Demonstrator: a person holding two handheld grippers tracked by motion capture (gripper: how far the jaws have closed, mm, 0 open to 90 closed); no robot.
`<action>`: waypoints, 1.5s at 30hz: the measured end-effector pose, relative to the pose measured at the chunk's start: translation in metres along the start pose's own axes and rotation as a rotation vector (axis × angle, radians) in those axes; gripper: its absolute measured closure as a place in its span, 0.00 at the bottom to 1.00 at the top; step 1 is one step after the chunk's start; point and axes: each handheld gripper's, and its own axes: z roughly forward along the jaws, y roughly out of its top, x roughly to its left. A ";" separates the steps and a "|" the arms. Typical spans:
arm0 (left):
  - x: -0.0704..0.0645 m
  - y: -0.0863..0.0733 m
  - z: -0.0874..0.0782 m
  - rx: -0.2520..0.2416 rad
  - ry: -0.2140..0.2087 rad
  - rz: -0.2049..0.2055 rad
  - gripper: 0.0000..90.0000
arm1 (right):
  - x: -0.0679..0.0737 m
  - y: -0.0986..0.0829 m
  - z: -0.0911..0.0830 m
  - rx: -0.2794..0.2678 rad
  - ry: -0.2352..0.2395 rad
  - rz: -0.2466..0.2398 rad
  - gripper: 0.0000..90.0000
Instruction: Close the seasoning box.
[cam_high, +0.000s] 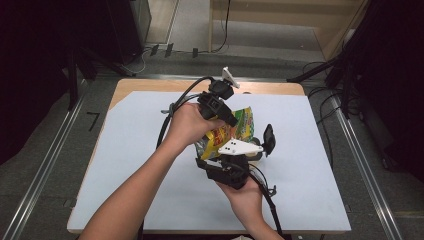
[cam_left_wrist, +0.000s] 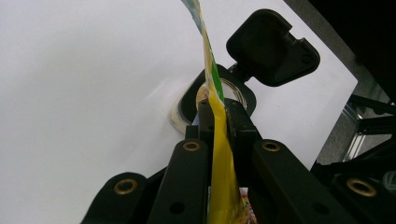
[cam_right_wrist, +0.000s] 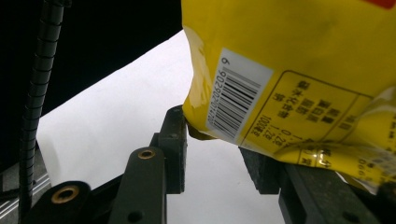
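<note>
A: Where is the snack bag (cam_high: 235, 131)?

B: It is held up over the middle of the white sheet (cam_high: 130, 150) that covers the table, between the two hands. It is yellow with green print near its top, and it hangs just above a black-rimmed container (cam_left_wrist: 219, 95) whose hinged black lid (cam_left_wrist: 273, 46) stands open.

A: What does the left gripper (cam_high: 227, 120) do with it?

B: Its jaws are closed tight on the bag. In the left gripper view the thin yellow edge of the bag (cam_left_wrist: 219, 158) runs straight up between the two black jaws, pinched flat.

A: And the right gripper (cam_high: 230, 167)?

B: It comes in from below, near the person's side of the table. In the right gripper view the bag's lower corner, with its barcode label (cam_right_wrist: 238, 100), sits between the jaws. The jaws stand apart there, the left one touching the corner; I cannot tell if the other presses it.

A: Anything else nearby?

B: The grey floor (cam_high: 40, 150) and dark stands around the table.
</note>
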 end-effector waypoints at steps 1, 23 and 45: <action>0.000 0.000 0.000 -0.001 0.000 0.000 0.98 | 0.000 0.000 0.000 0.000 0.000 0.000 0.71; -0.005 0.007 0.002 0.000 -0.002 0.007 0.97 | -0.002 0.002 -0.006 -0.003 -0.011 0.008 0.71; -0.002 0.006 0.004 0.007 -0.011 -0.004 0.97 | -0.003 0.001 -0.005 0.004 -0.013 0.007 0.71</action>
